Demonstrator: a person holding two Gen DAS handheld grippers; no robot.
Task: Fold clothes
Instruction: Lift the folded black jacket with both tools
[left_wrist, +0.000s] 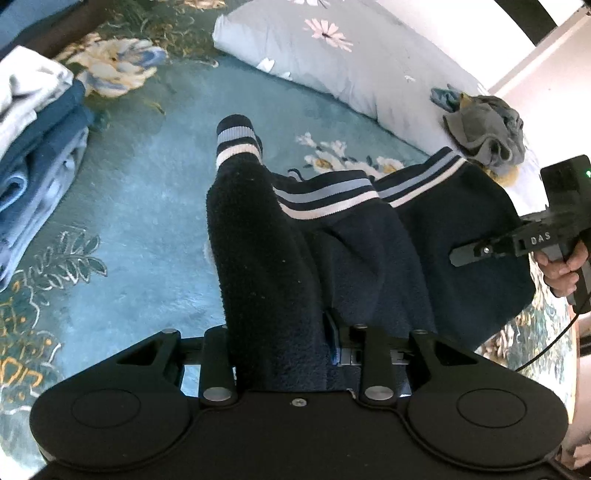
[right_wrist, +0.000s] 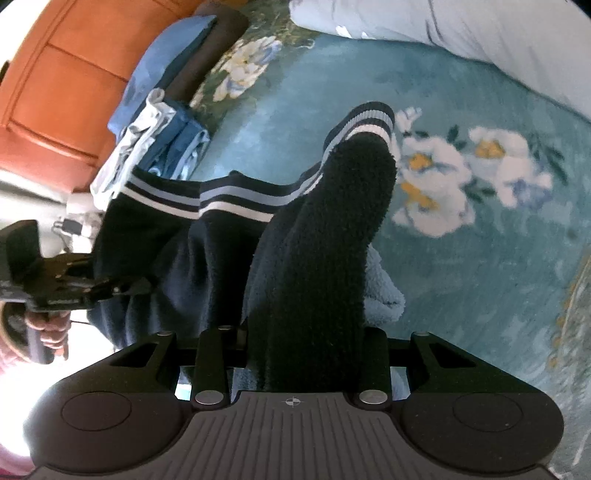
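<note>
From the left wrist camera, the left gripper (left_wrist: 280, 354) is closed on a fold of a dark navy fleece jacket (left_wrist: 351, 240). The cloth bunches between the fingers and runs away toward the far side, where a sleeve ends in a striped cuff (left_wrist: 236, 142). The rest of the jacket spreads to the right, its striped hem (left_wrist: 369, 192) running left to right, so the long axis lies across the scene between the two grippers. The jacket hangs above a teal floral bedspread (left_wrist: 147, 221). A stack of folded clothes (left_wrist: 40, 136) sits far left, a pillow (left_wrist: 351, 62) at the far side with a grey crumpled garment (left_wrist: 487, 129) on it. The right gripper (left_wrist: 480, 251) shows at the right edge, at the jacket's side.

From the right wrist camera, the right gripper (right_wrist: 306, 350) is clamped on the other sleeve, a thick roll of fleece rising to its own cuff (right_wrist: 369, 118). The left gripper (right_wrist: 122, 288) appears at the left, against the jacket's (right_wrist: 184, 240) edge; its fingertips are probably buried in cloth, though the view is dim there. A pale blue lining (right_wrist: 384, 295) peeks out beside the sleeve.

The fleece looks soft, thick and light, limp under its own weight, not slippery. It should hold best at the shoulder seams or the ribbed hem, where the cloth is firmer.
</note>
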